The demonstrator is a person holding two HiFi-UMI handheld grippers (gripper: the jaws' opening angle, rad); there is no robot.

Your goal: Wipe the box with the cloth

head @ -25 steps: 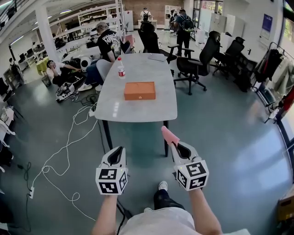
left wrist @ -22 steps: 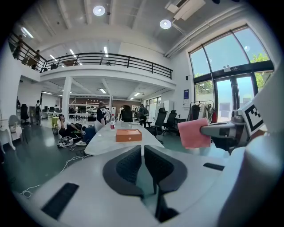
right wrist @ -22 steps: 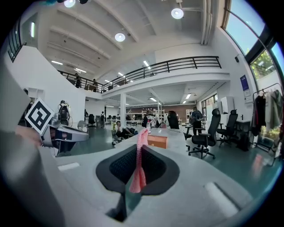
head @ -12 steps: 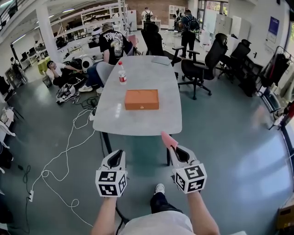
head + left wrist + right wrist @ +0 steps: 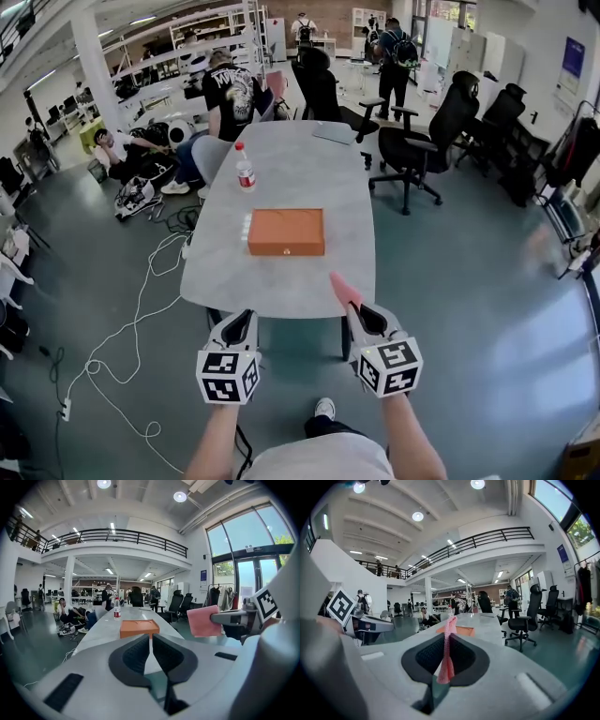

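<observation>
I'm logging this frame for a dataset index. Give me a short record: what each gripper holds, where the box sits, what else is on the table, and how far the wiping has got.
left gripper: jaws together, nothing between them
right gripper: shut on the pink cloth
box: orange, lying flat on the grey table, towards its near end
contact: cloth apart from the box
also on table: water bottle, upright, beyond the box
stage: wiping not yet begun

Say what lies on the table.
A box, a bottle and a flat grey item at the far end. The box is shut, so its contents are hidden.
</observation>
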